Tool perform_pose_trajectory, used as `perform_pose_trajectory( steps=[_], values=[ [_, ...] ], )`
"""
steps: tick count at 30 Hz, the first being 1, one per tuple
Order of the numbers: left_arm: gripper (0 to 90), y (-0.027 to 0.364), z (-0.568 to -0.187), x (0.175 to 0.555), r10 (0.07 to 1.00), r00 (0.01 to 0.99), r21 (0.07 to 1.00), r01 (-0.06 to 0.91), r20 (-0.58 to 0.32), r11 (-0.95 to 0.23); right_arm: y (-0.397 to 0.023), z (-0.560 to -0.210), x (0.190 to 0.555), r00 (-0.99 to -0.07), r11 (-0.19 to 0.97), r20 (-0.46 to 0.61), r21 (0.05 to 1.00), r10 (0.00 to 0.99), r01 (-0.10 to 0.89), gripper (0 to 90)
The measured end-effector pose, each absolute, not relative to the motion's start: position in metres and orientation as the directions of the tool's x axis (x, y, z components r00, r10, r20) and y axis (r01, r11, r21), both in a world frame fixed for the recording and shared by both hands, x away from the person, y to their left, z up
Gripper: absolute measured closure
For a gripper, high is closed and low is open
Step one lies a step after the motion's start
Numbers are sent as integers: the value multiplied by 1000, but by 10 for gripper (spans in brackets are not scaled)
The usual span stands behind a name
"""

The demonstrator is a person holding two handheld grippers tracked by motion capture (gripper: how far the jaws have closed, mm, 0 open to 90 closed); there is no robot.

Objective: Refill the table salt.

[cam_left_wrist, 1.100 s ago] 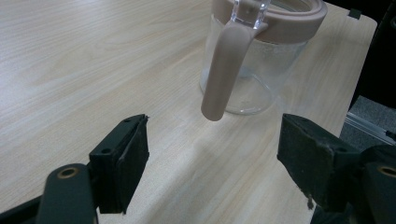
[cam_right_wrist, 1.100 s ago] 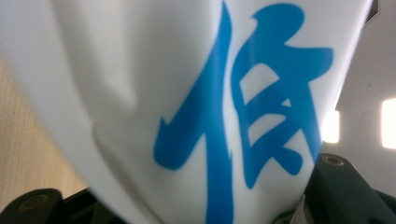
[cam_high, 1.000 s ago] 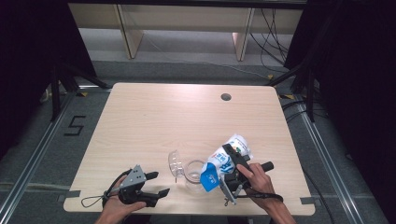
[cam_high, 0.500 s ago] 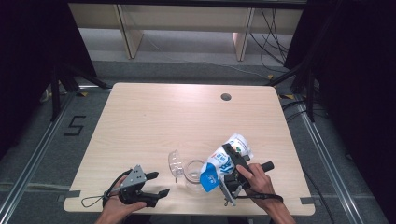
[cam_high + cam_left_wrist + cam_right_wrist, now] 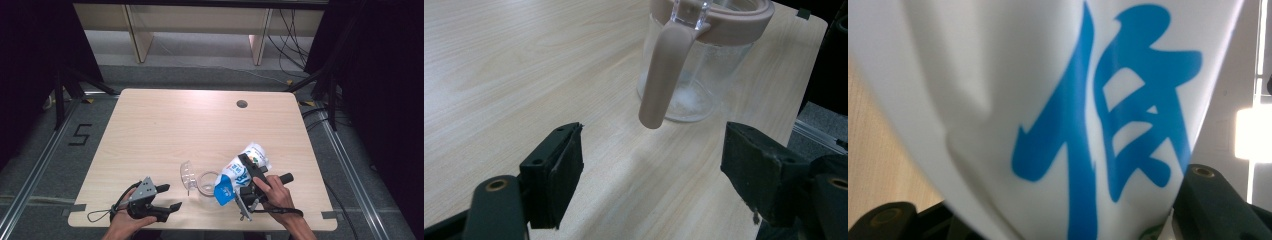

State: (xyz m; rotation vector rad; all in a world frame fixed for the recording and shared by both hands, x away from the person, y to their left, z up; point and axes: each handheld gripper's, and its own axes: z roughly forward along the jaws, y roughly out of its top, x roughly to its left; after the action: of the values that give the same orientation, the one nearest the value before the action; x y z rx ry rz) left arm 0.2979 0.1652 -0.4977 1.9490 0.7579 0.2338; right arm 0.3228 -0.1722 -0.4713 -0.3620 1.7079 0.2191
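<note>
One white and blue pouch is sitting clamped between the jaws of the right gripper, tilted with its blue end hanging over the mouth of the clear glass jar. In the right gripper view the pouch's printed face is lying directly against the jaws. The jar is standing just left of the right gripper, its hinged lid raised. The left gripper is resting released, jaws spread wide, facing the jar's handle on the wooden table.
</note>
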Motion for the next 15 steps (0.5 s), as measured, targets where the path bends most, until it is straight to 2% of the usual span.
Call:
perform_pose_trajectory(
  steps=[6,8,15],
  values=[
    [243,165,-498,298,599,786,858,408,-155,-313,-171,-469,322,-115,927,-982,-97,-148,-363,513],
    [243,165,-498,298,600,784,858,409,-158,-309,-172,-472,322,-136,935,-984,-64,-118,-349,513],
    [243,165,-498,298,599,785,858,408,-155,-313,-172,-473,322,-131,935,-985,-57,-109,-351,515]
  ],
)
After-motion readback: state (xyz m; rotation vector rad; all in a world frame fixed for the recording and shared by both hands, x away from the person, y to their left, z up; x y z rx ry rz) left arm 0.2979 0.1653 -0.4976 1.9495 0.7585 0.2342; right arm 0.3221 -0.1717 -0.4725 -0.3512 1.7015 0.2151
